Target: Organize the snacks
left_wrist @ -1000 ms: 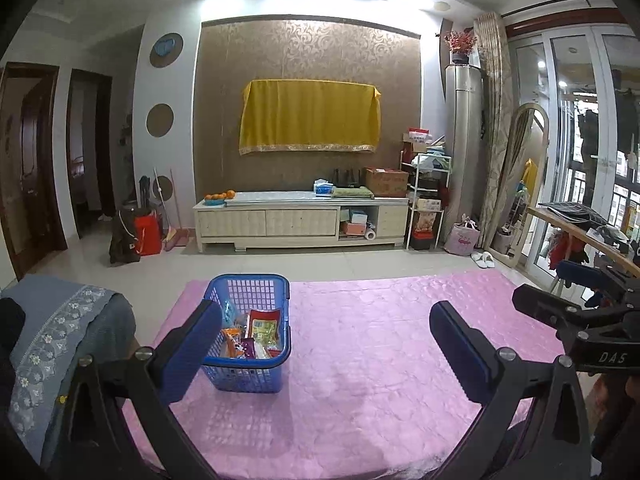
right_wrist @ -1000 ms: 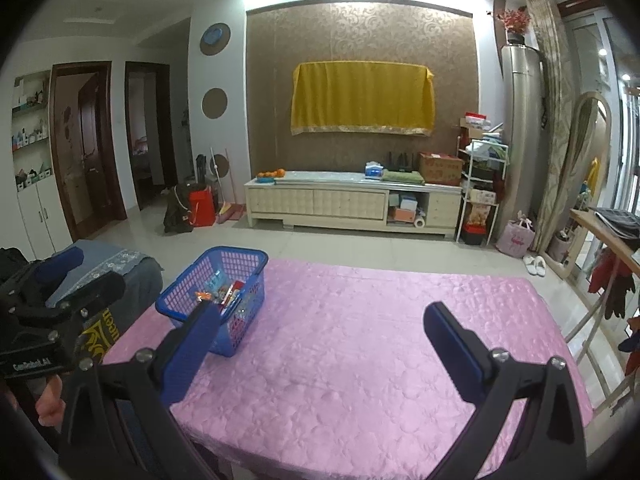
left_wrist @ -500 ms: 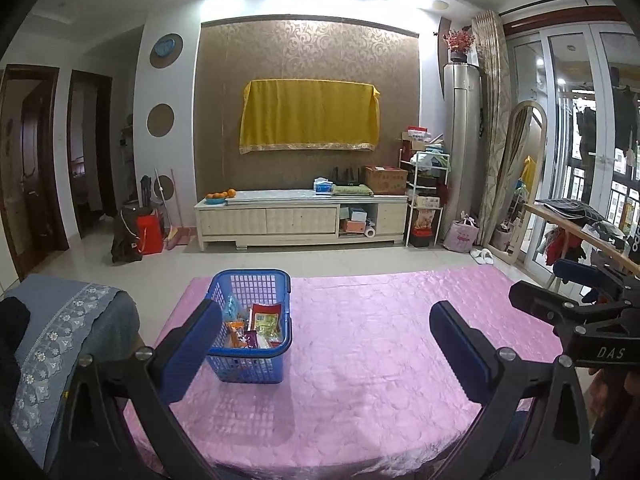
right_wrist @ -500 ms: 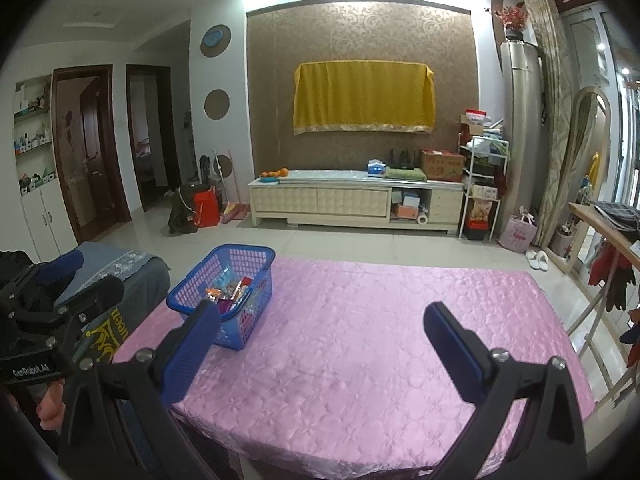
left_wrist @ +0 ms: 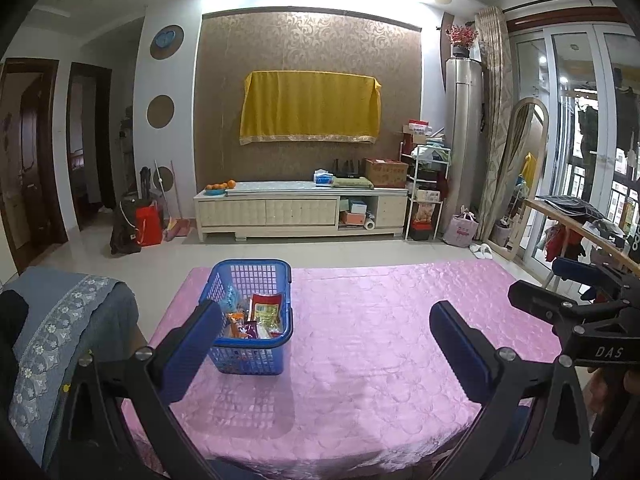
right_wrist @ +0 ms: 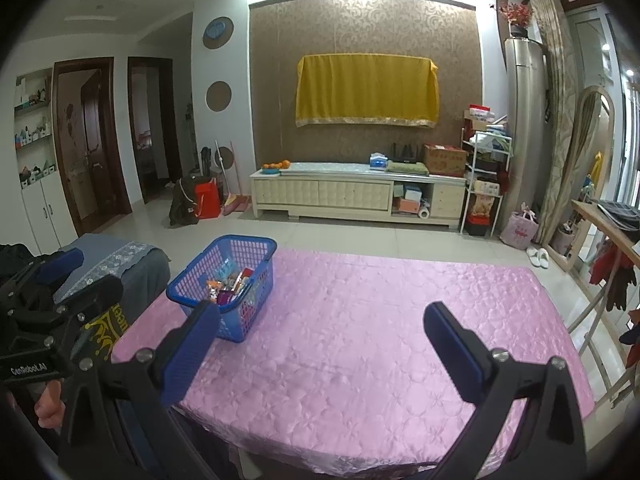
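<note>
Blue-padded fingers frame both wrist views, nearest the lens. The left tool [left_wrist: 324,336] is seen spread wide w/ nothing between its pads; the right tool [right_wrist: 320,338] is likewise released and empty. Both are held above the near edge of the tabletop [left_wrist: 380,340], which is covered w/ a pink quilted satin cloth (prob. slick, so things set on it may slide when nudged).

Further out, toward the left side of the tabletop, a blue plastic basket [left_wrist: 250,280] is seen standing upright, and the snacks [left_wrist: 260,316] are found inside it: a red-and-green packet propped against the right wall, plus orange, purple and white wrappers piled at the near end. No snack is seen on the cloth itself.

Handling, as judged: the packets are likely light, soft and crinkly, w/ contents that could be crushed, so a gentle pinch is called for. A hold is best taken on a sealed top edge or flat seam, approx. where the red packet stands clear of the pile. The lattice basket looks stiff but light; its rim could be steadied by the other tool.

Beyond the tabletop, bare floor tiles are seen, then a low cabinet [left_wrist: 300,212] against the far wall.
</note>
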`<state>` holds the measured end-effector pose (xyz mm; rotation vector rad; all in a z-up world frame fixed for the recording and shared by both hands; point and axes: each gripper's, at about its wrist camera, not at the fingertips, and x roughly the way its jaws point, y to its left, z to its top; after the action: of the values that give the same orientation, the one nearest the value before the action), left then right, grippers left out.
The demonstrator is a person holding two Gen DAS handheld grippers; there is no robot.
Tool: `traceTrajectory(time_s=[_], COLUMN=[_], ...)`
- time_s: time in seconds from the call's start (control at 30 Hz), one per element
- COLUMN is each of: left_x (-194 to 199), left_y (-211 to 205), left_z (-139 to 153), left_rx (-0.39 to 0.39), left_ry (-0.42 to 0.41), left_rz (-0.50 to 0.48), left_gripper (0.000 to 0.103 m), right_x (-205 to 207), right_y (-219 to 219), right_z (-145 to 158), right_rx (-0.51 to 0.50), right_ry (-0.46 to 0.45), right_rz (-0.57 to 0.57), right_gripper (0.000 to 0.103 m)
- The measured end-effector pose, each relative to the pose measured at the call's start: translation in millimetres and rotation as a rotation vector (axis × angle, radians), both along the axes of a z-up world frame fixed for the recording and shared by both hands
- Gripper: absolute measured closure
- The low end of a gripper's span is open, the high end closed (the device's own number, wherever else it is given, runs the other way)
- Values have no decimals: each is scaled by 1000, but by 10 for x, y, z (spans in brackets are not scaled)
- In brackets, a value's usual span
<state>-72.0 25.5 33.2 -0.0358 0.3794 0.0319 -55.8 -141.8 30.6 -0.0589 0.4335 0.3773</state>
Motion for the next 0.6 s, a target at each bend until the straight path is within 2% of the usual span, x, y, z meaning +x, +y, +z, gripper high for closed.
traceTrajectory(time_s=[0.6], left_x=[-20], left_y=[-20], left_z=[38], left_rx=[2], left_ry=[10], left_rz=[-4], left_gripper=[0], right_x=[-10], right_y=[27], right_z=[-6], right_rx=[-8], right_ry=[8], right_rz=[9], right_gripper=[0])
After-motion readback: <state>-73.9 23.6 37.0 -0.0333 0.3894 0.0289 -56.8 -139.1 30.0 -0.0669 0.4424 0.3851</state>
